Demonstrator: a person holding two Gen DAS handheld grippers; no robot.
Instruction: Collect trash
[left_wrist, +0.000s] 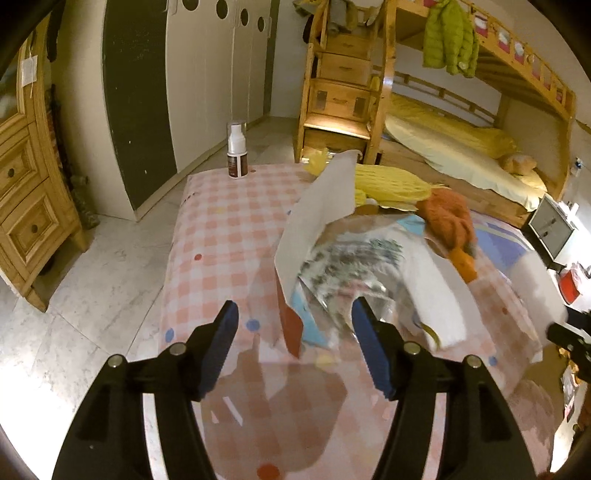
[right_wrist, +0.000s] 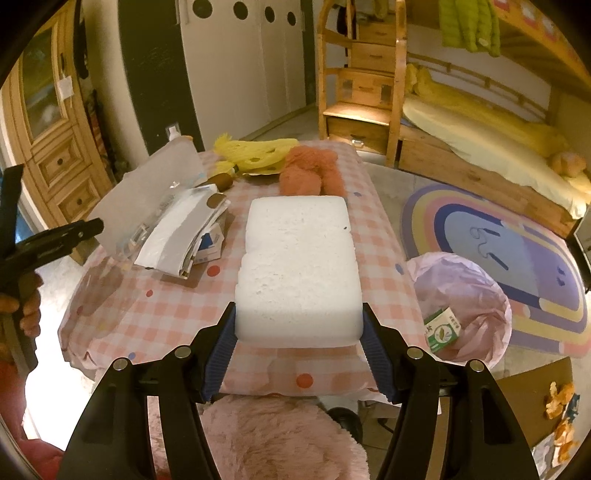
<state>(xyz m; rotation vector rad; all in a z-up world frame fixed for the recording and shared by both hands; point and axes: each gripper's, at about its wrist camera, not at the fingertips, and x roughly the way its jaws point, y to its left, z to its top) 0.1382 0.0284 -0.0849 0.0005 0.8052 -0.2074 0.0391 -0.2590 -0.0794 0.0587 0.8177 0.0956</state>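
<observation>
- A white pump bottle stood at the checked tablecloth's far edge.
- A green jacket hung from the wooden bunk bed.
- A rainbow rug lay on the floor.
- A fluffy pink cushion sat below the table.

White foam block flat on checked tablecloth; crumpled wrappers piled just left.

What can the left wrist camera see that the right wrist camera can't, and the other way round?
Only the left wrist view shows the pump bottle standing whole at the far table corner and the left tool open. Only the right wrist view shows the right tool clamping the white foam block, and the pink trash bag holding a green carton. Both show the checked tablecloth, paper packaging pile, orange yarn and yellow mesh.
</observation>
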